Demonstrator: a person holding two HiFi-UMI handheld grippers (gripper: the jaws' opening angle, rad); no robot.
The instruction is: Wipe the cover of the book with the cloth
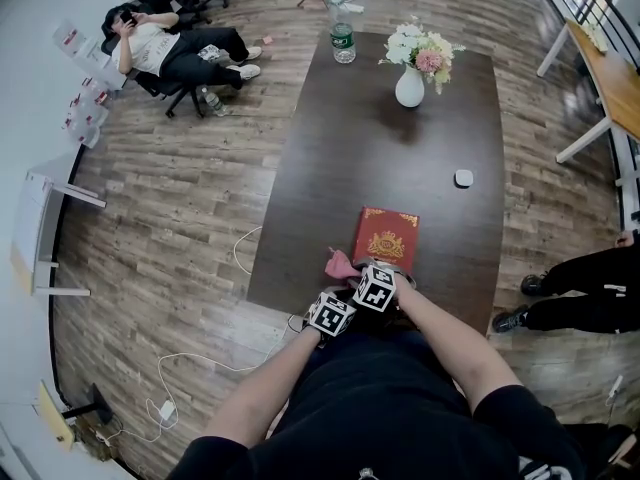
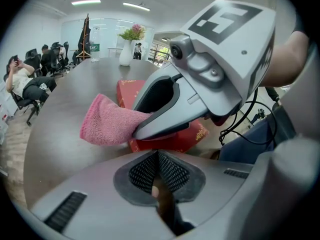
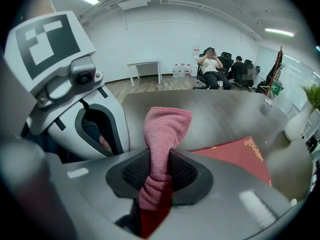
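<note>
A red book (image 1: 386,237) with a gold emblem lies flat on the dark table (image 1: 380,148) near its front edge. My right gripper (image 1: 376,288) is shut on a pink cloth (image 1: 340,264), whose free end hangs just left of the book's near corner. In the right gripper view the cloth (image 3: 165,129) sticks up from the closed jaws of the right gripper (image 3: 160,159), with the book (image 3: 235,156) to the right. My left gripper (image 1: 331,314) hovers close beside it, left of the book. In its own view the left gripper (image 2: 159,156) is shut and holds nothing, and the cloth (image 2: 107,121) and book (image 2: 170,140) show ahead.
A white vase of flowers (image 1: 410,86), a water bottle (image 1: 343,40) and a small white object (image 1: 464,178) stand farther back on the table. A person sits in a chair (image 1: 170,48) at the far left. Another person's legs (image 1: 585,293) are at right. Cables (image 1: 240,253) lie on the floor.
</note>
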